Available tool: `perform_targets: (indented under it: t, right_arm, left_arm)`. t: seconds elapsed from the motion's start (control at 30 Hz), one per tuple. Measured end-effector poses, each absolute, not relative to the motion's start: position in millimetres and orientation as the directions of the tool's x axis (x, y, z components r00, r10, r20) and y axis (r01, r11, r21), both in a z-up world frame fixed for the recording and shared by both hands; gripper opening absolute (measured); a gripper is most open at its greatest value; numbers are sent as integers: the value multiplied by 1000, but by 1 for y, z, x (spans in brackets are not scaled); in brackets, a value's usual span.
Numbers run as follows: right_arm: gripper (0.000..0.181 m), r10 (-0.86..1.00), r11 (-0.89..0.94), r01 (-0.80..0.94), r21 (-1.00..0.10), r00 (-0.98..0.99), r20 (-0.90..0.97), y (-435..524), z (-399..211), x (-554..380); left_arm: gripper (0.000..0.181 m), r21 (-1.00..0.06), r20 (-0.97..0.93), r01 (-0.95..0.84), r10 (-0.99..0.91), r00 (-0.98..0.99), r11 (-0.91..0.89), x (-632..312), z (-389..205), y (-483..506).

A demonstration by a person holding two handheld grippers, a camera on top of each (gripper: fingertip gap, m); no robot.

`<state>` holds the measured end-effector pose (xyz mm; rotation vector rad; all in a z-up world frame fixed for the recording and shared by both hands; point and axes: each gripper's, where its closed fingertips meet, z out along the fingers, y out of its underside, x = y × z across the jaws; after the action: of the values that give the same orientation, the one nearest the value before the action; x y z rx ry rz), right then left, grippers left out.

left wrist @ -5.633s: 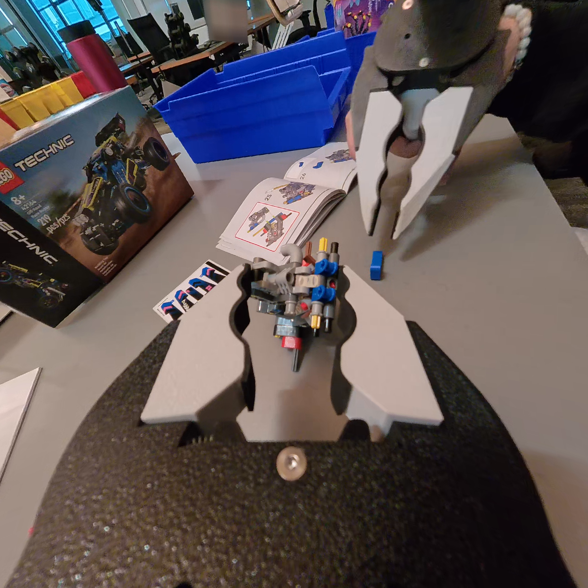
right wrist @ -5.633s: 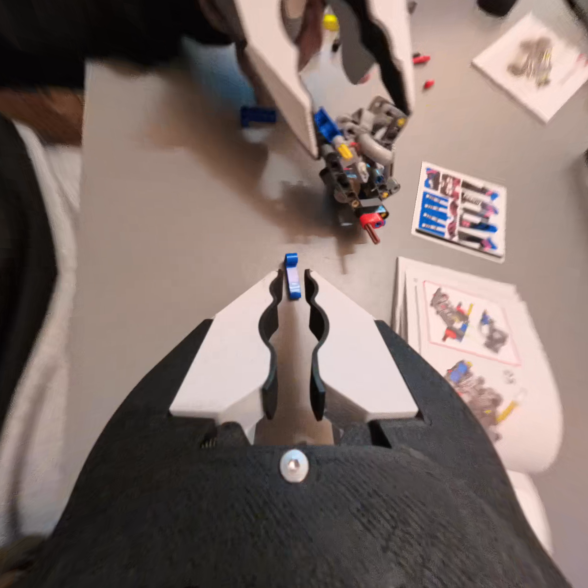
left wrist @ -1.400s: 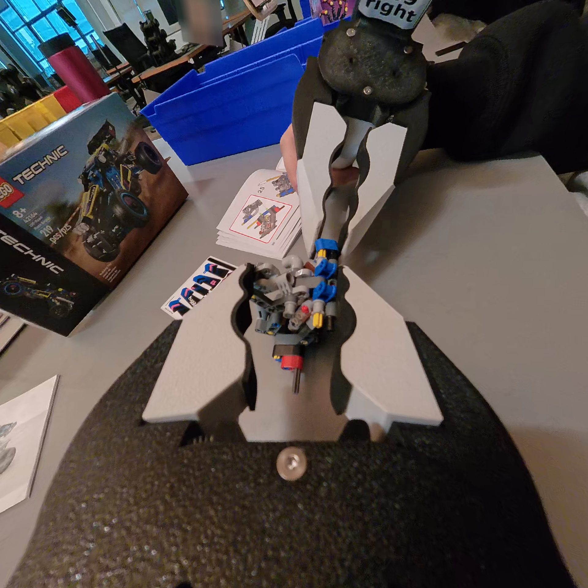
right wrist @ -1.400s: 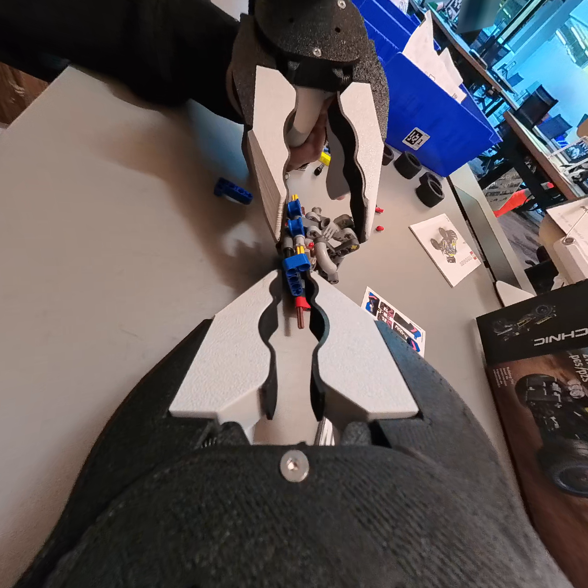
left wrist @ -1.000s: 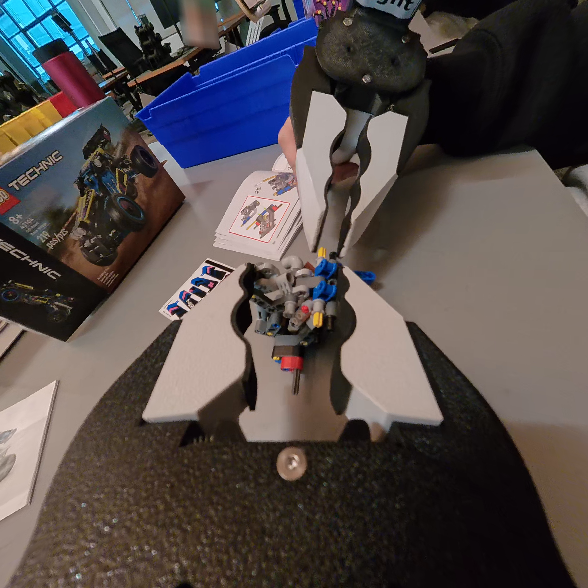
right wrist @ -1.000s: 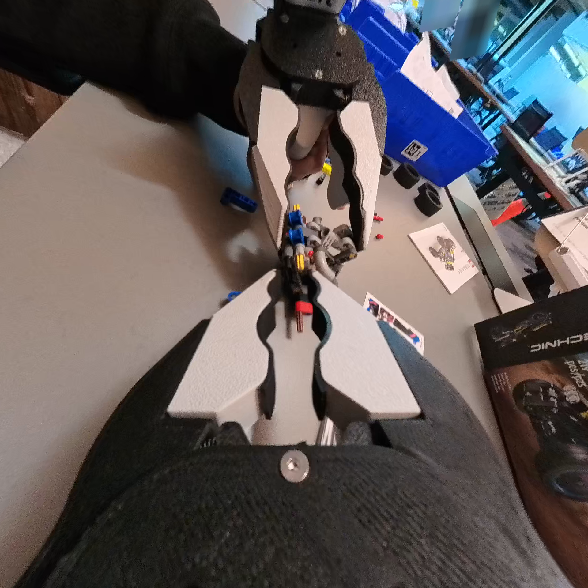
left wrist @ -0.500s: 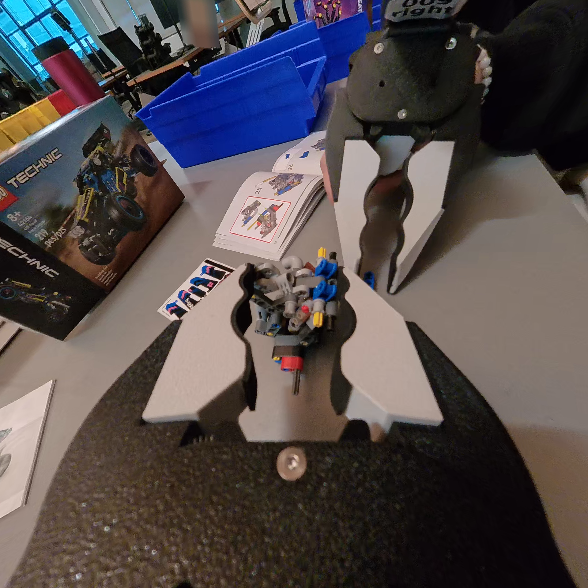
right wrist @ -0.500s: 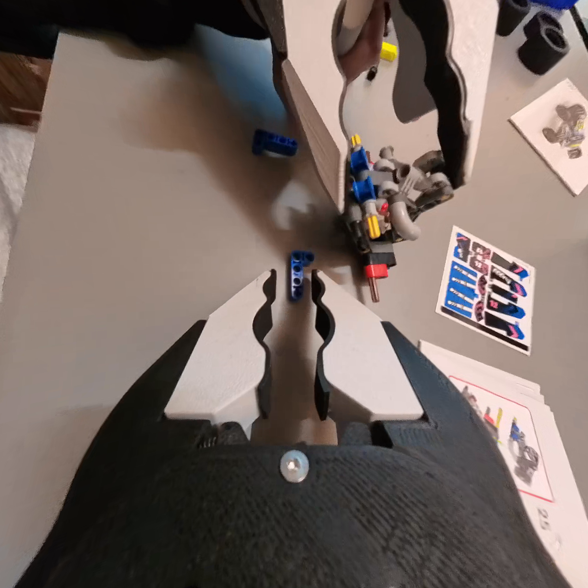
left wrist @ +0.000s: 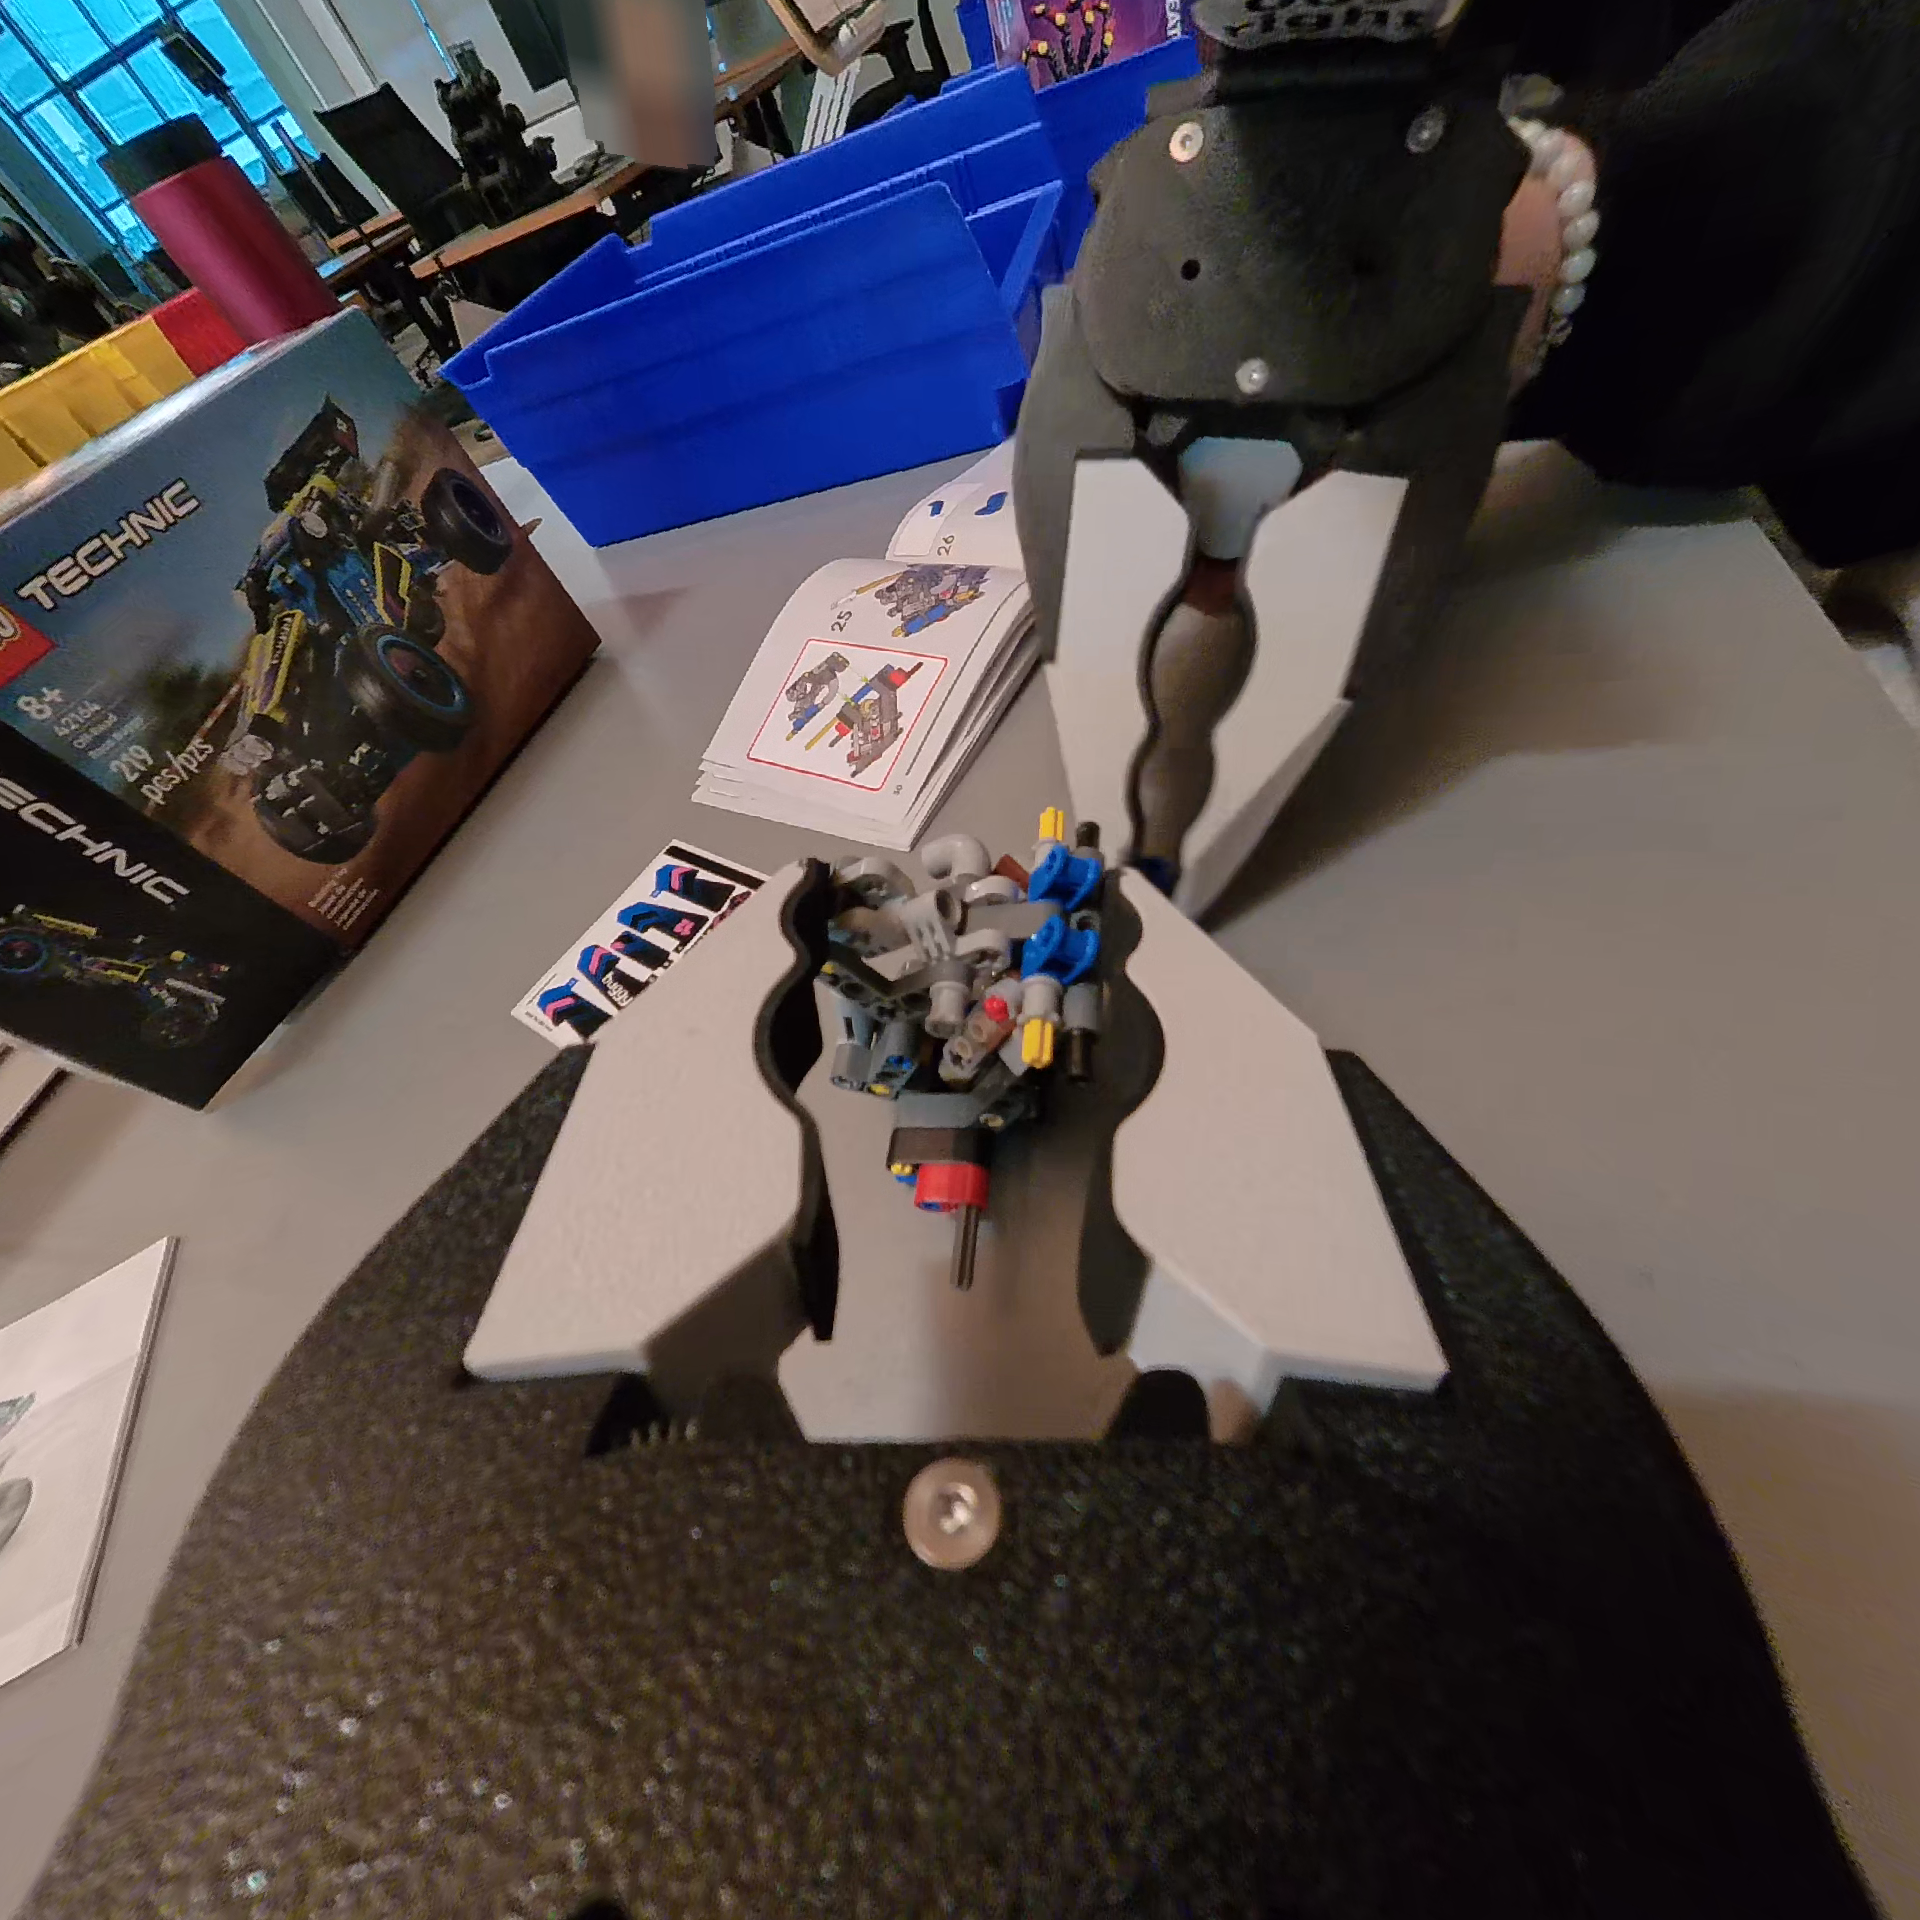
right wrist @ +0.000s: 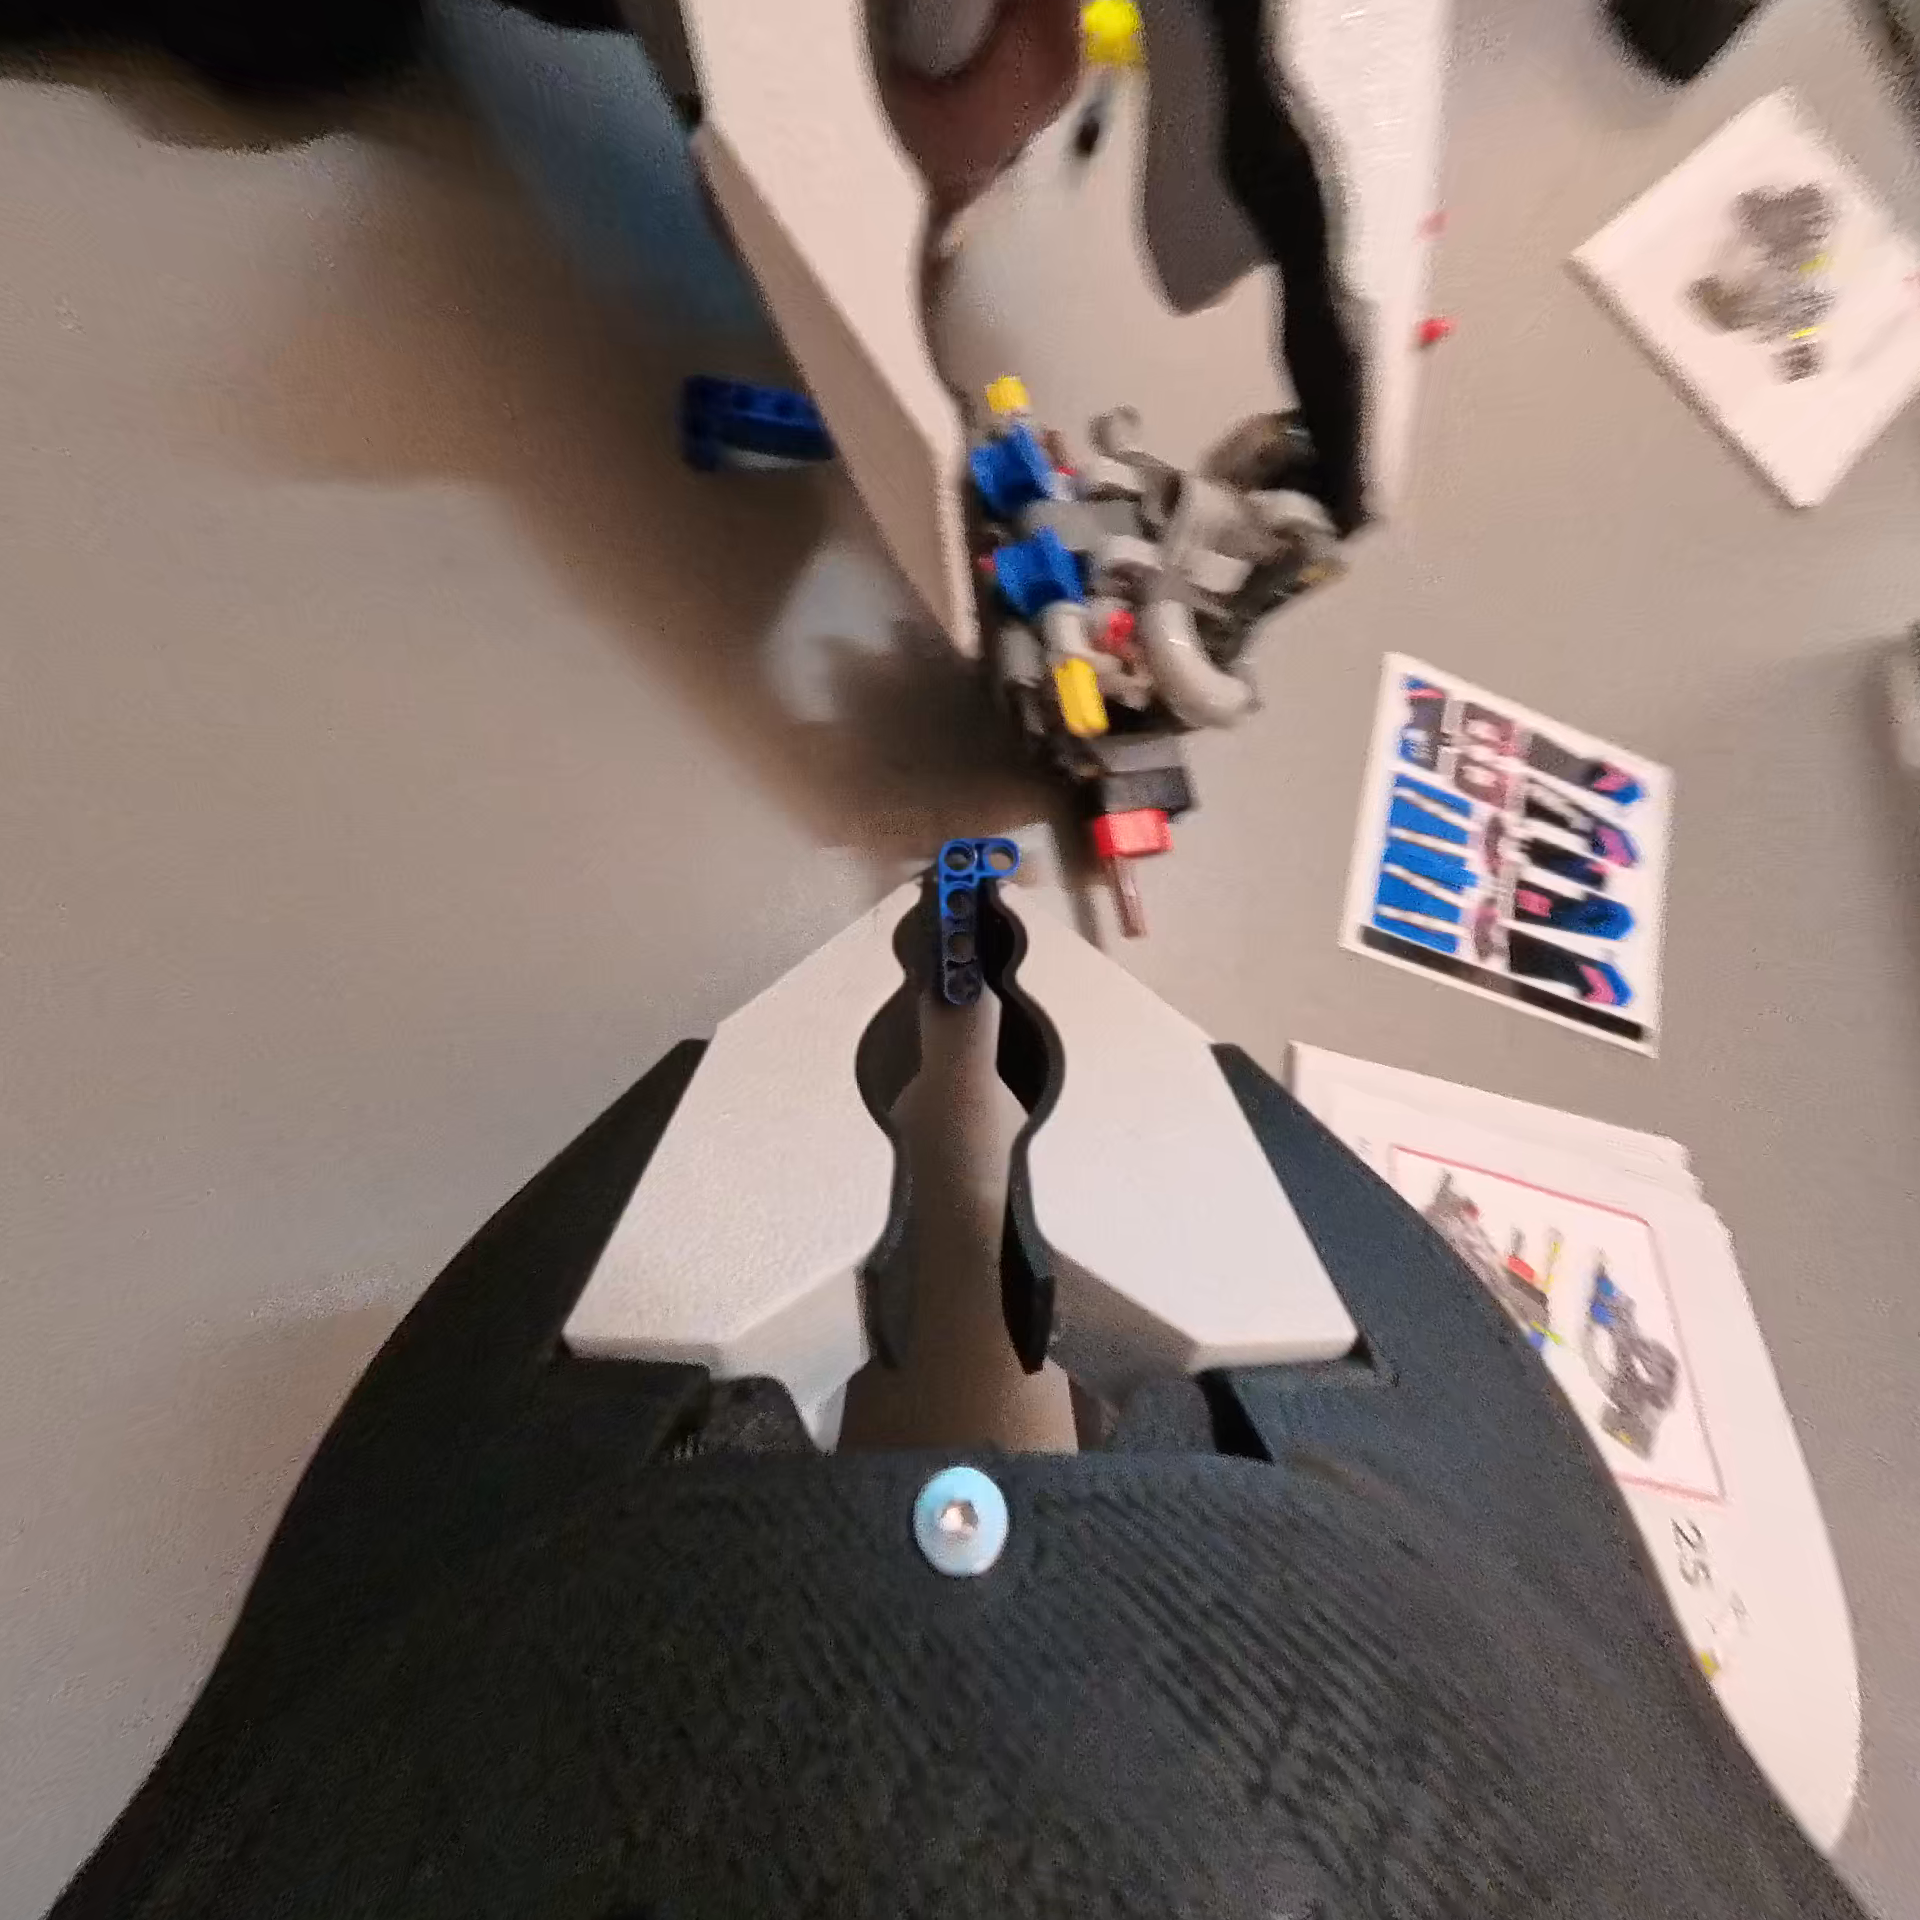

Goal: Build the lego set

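My left gripper (left wrist: 961, 883) is shut on the partly built lego assembly (left wrist: 966, 987), a grey, black and blue cluster with yellow pins and a red bush on an axle. The assembly also shows in the right wrist view (right wrist: 1112, 613), held between the left gripper (right wrist: 1158, 582). My right gripper (right wrist: 964, 894) is shut on a small blue L-shaped beam (right wrist: 961, 914), low over the grey table just beside the assembly. In the left wrist view the right gripper (left wrist: 1158, 878) points down at the table, with the blue beam (left wrist: 1148, 864) barely showing at its tips.
An open instruction booklet (left wrist: 873, 707), a sticker sheet (left wrist: 634, 945), the set's box (left wrist: 239, 675) and blue bins (left wrist: 769, 343) lie beyond and to the left. A second blue piece (right wrist: 748, 421), a leaflet (right wrist: 1766, 281) and small red pins (right wrist: 1434, 330) lie on the table. Across from one pair of fingers to the other is roughly 6 centimeters.
The blue beam came off the assembly and dropped onto the table. My right gripper swung down over it, open, and has now closed on it. The left gripper kept holding the assembly.
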<state>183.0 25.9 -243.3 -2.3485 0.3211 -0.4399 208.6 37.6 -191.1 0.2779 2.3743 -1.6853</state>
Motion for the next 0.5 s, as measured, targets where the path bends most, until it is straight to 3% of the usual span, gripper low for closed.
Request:
perform_targets:
  t: [0.1, 0.17, 0.5]
  right_arm:
    - [6, -433, -448, -70, -891, 889, 148, 24, -206, 190]
    - [5, -442, -315, -52, -948, 891, 99, 21, -185, 192]
    - [6, -335, -75, 25, -997, 941, 49, 36, -149, 187]
  left_arm:
    - [50, -911, -259, 252, 23, -966, 326, 210, -191, 38]
    - [49, -924, -223, 217, 18, -975, 316, 211, -188, 39]
    - [48, -998, -23, 25, 39, -999, 52, 210, -147, 49]
